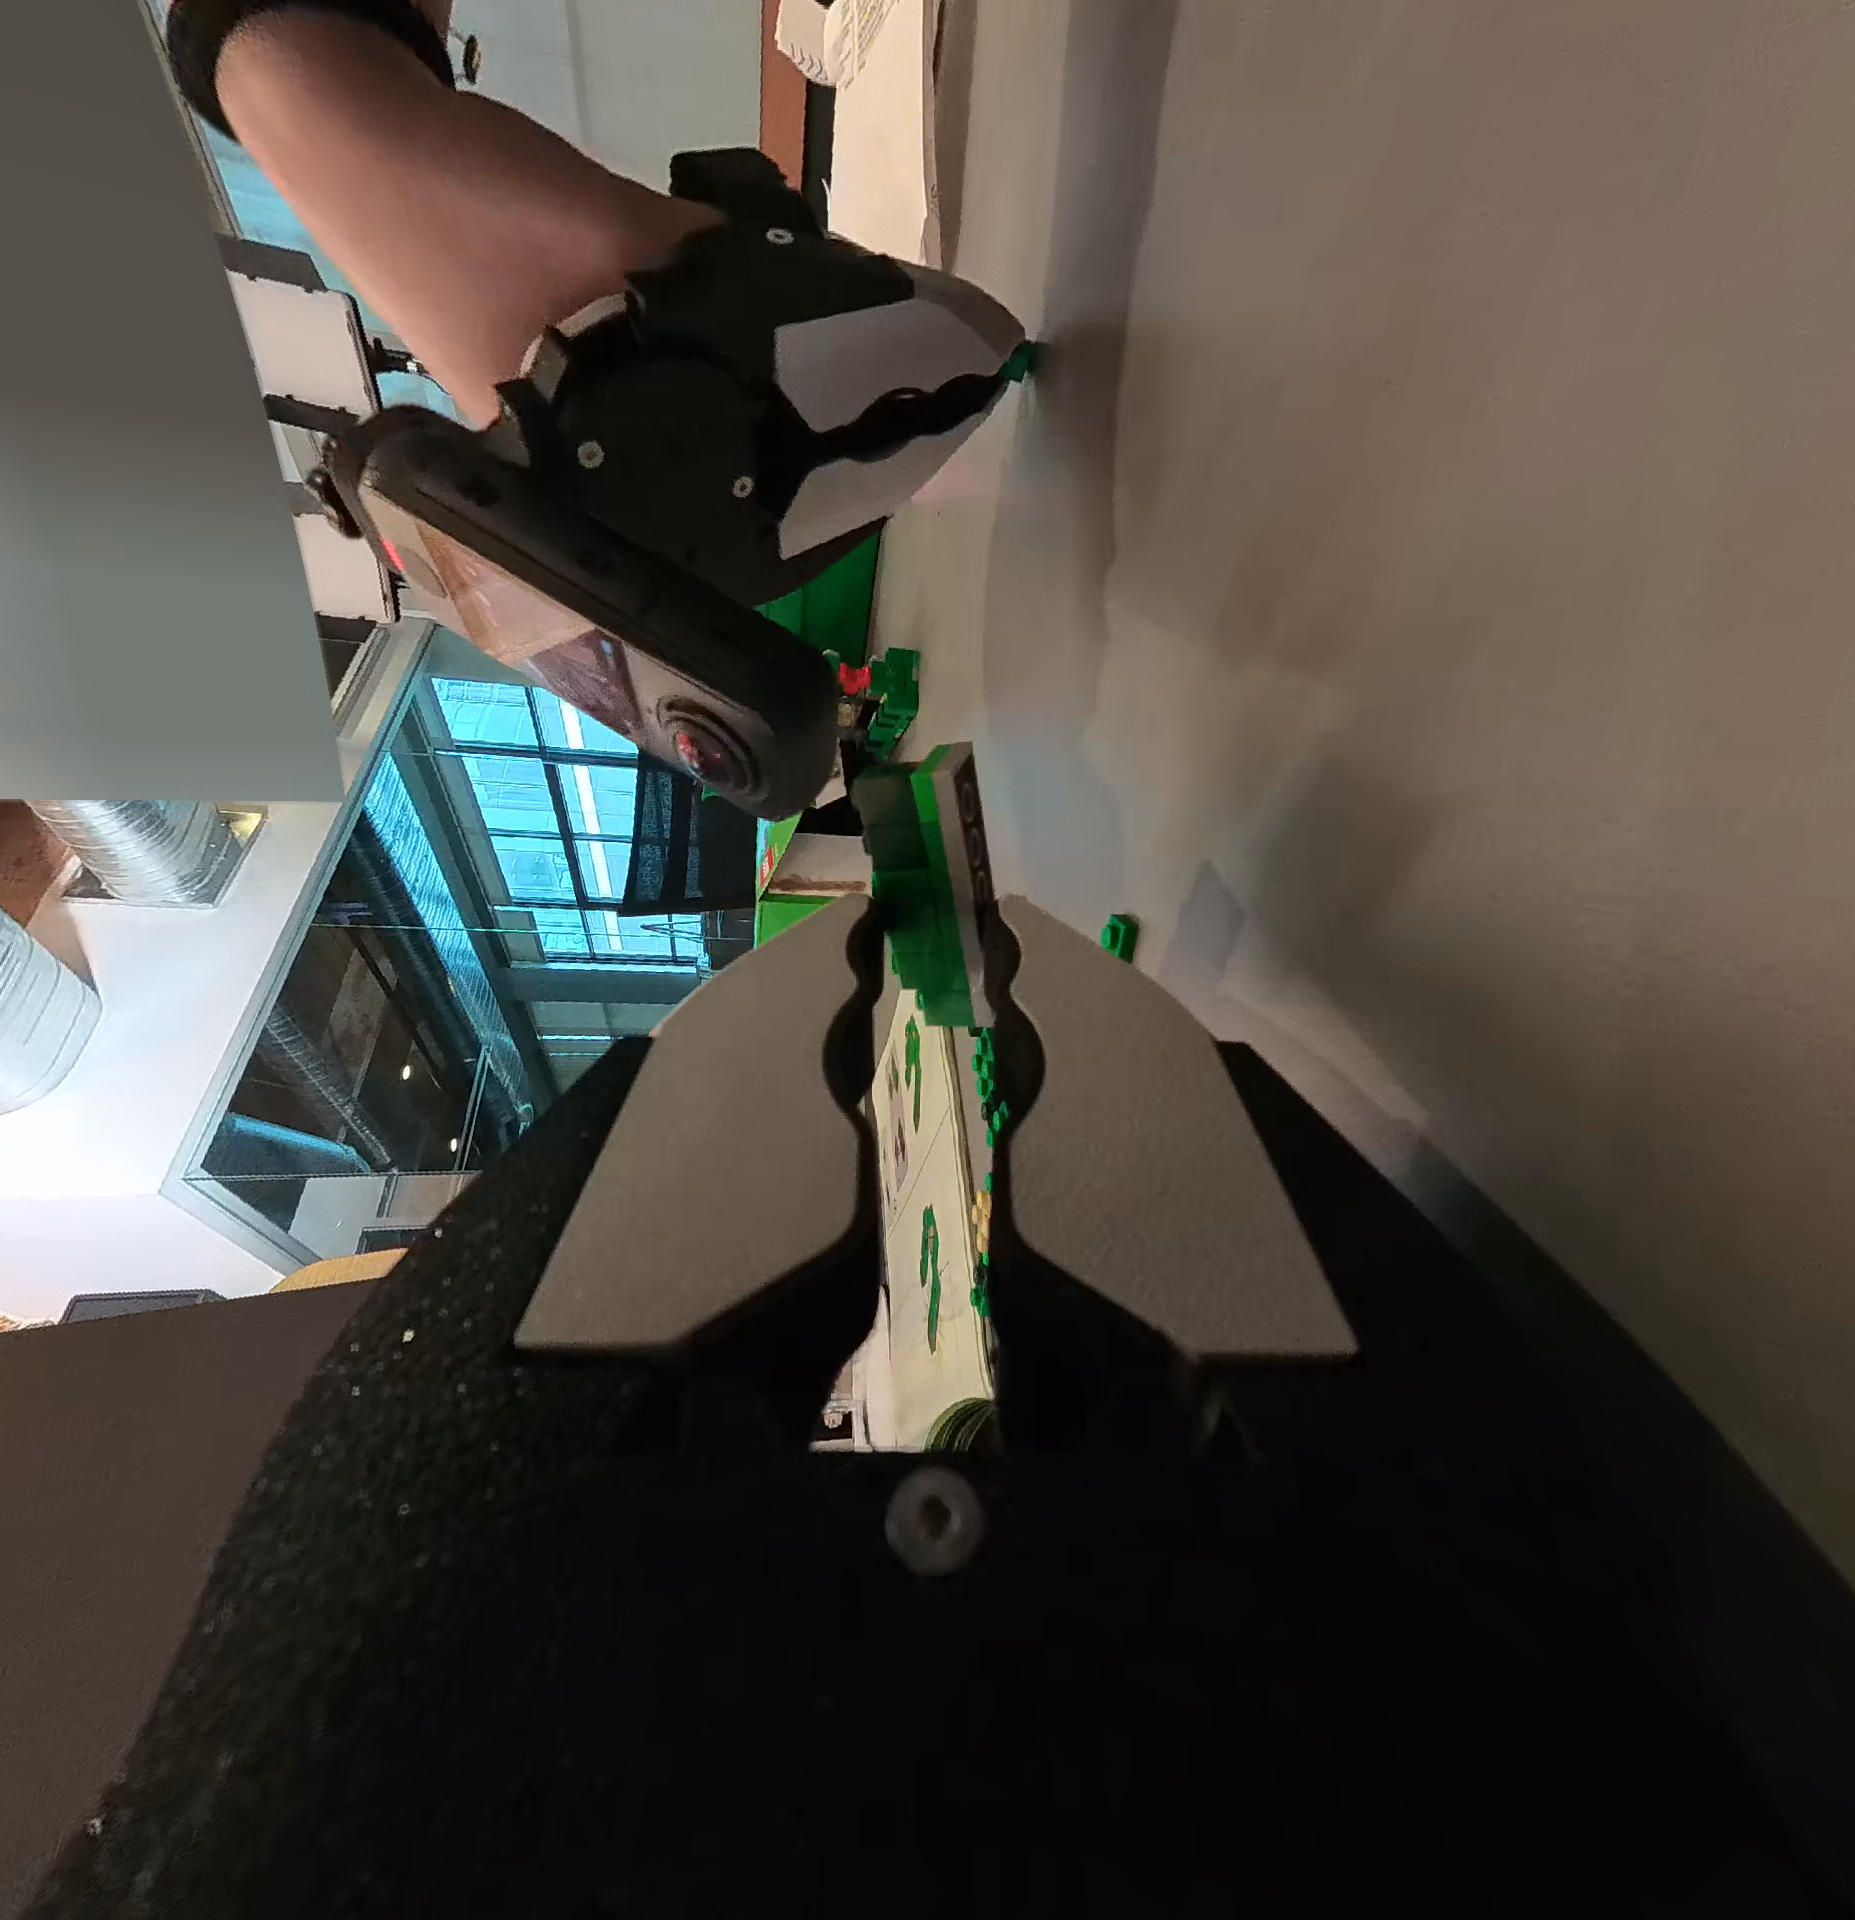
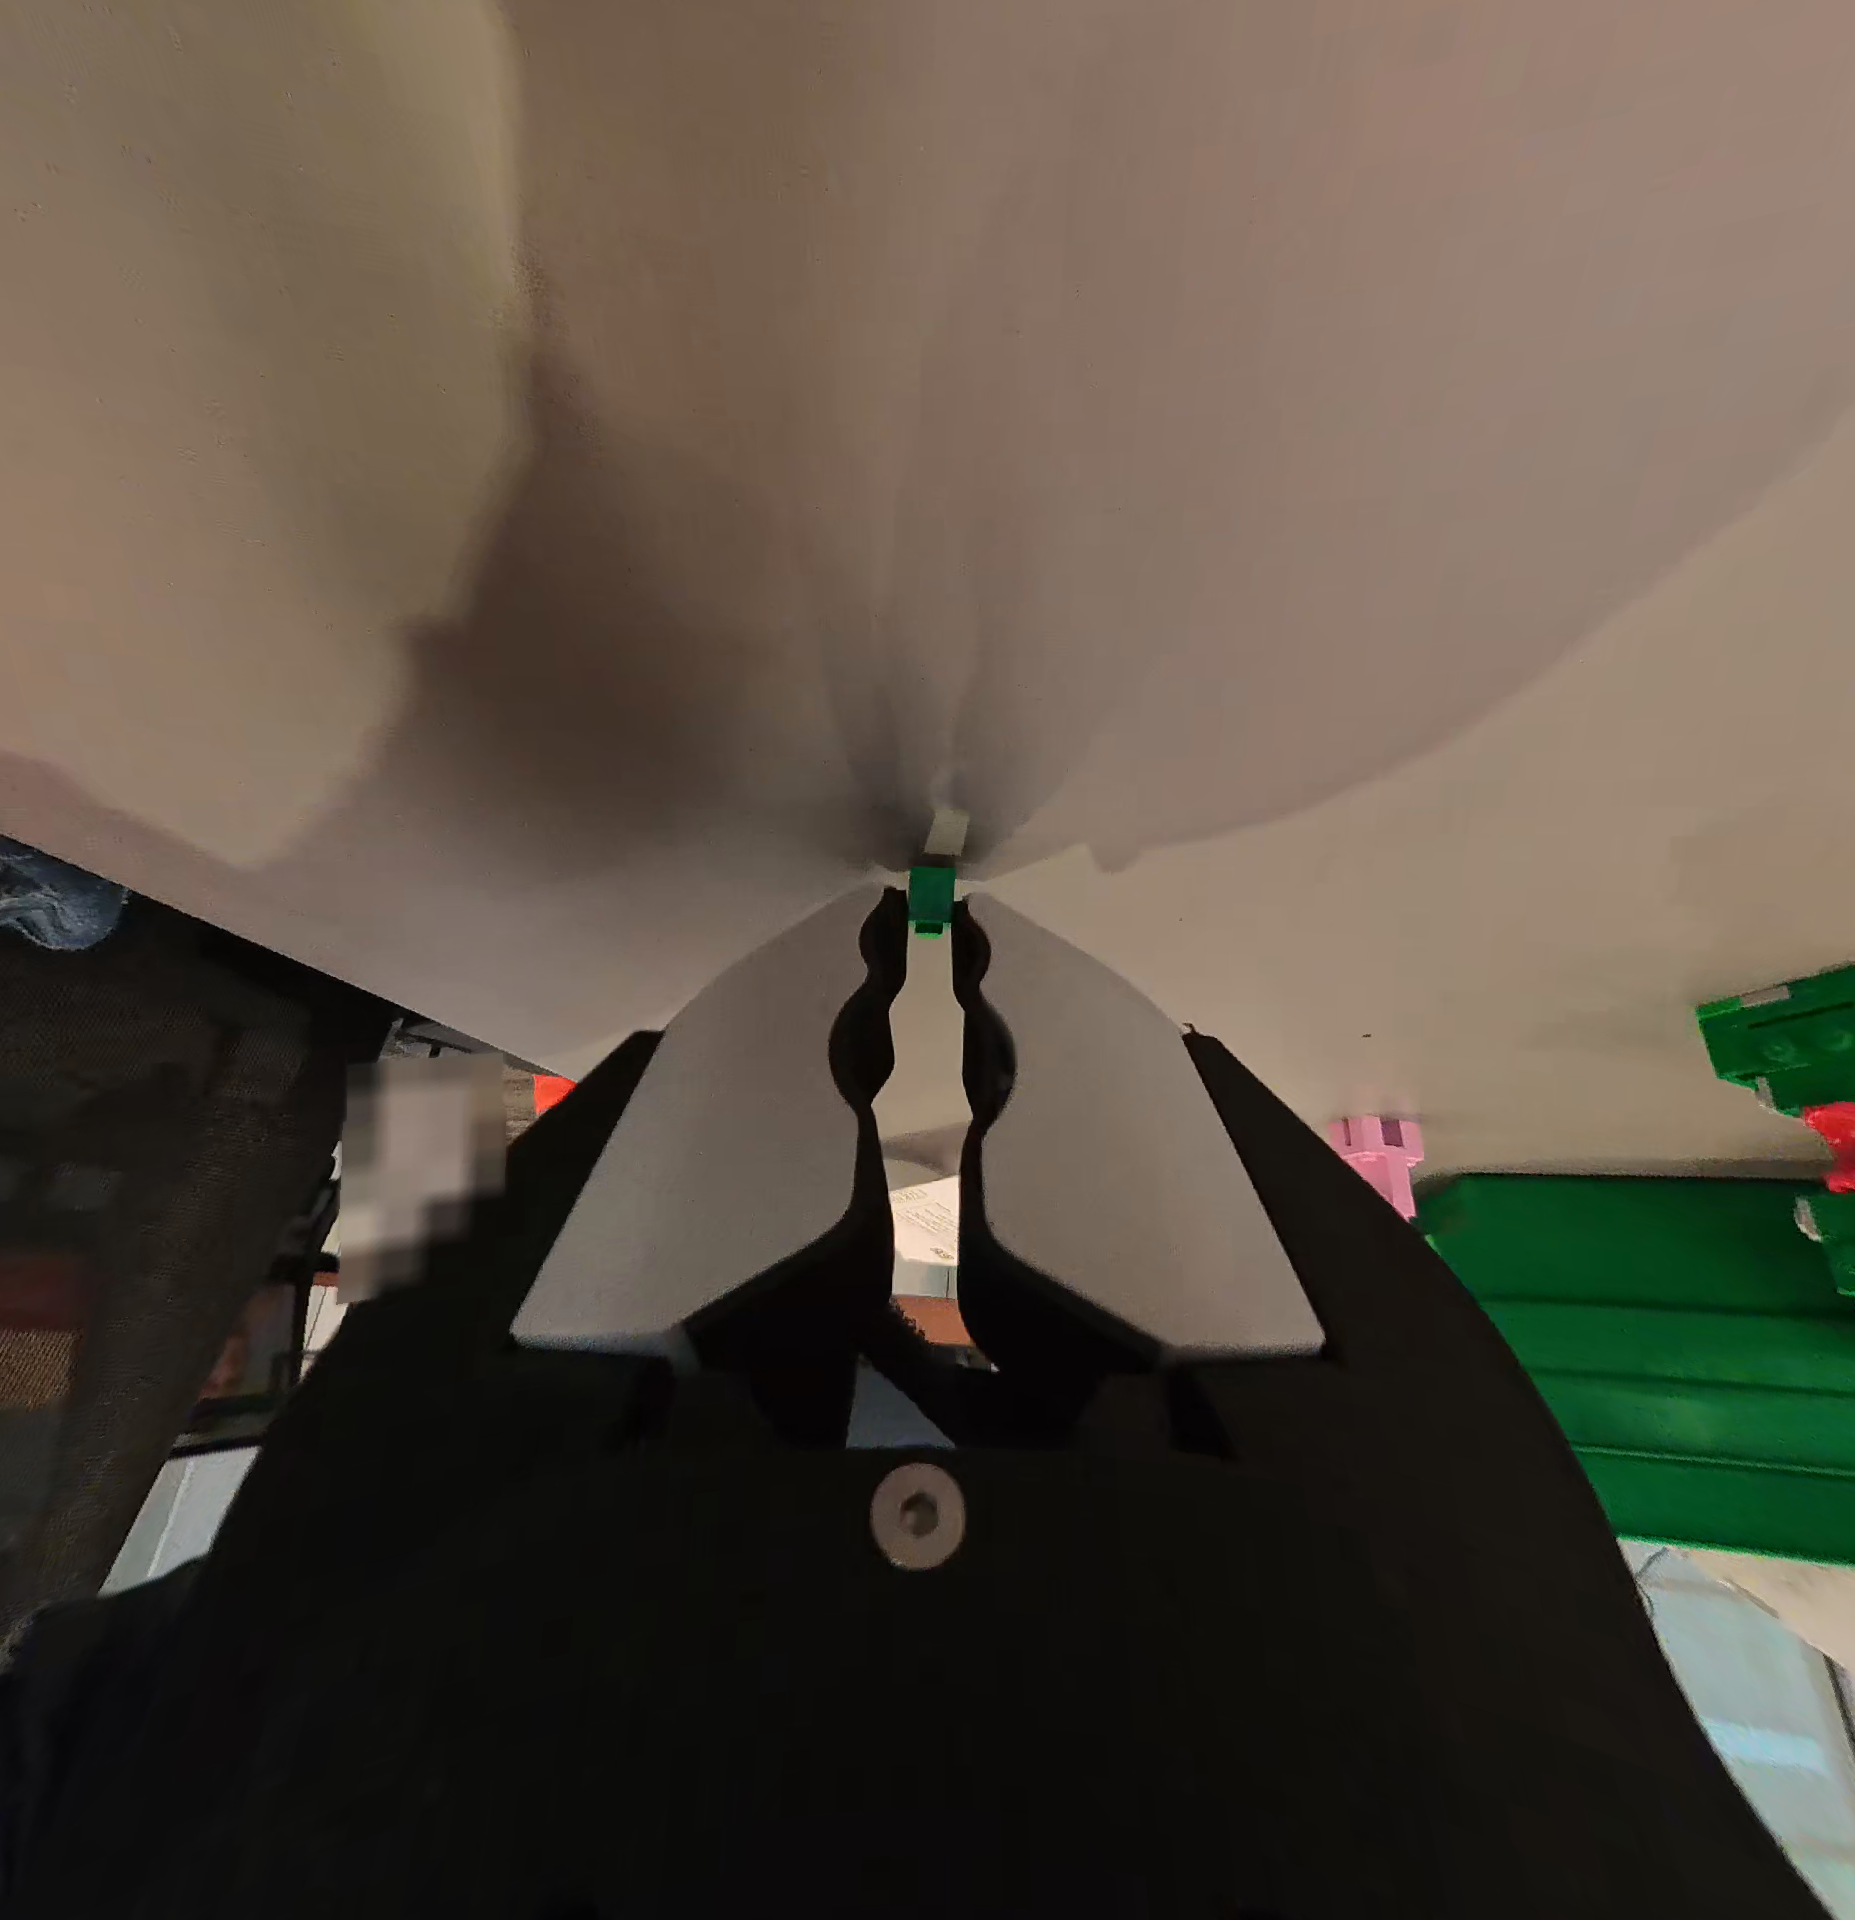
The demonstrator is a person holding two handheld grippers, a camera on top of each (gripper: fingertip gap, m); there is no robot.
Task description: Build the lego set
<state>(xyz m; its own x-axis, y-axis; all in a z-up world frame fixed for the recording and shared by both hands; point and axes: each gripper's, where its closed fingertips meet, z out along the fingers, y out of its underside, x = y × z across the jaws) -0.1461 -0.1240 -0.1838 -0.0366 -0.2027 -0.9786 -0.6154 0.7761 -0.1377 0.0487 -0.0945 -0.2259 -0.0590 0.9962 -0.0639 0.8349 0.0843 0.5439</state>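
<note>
My left gripper (image 1: 935, 940) is shut on a green and grey lego assembly (image 1: 928, 831) and holds it by one end over the white table (image 1: 1422, 520). My right gripper (image 2: 928, 906) is shut on a small green brick (image 2: 928, 894) and presses its tips down at the table top. That gripper also shows in the left wrist view (image 1: 1011, 372), held by a person's hand, with the small green brick (image 1: 1022, 361) at its tips. The left wrist view is rolled on its side.
An open instruction booklet (image 1: 918, 1195) lies behind my left fingers, with several loose green bricks (image 1: 990, 1091) beside it. One small green brick (image 1: 1120, 932) lies alone. A green box (image 2: 1681, 1351), a pink piece (image 2: 1380, 1153) and a green build with a red part (image 2: 1816, 1049) stand at the right. Left tips to right tips: about 20 cm.
</note>
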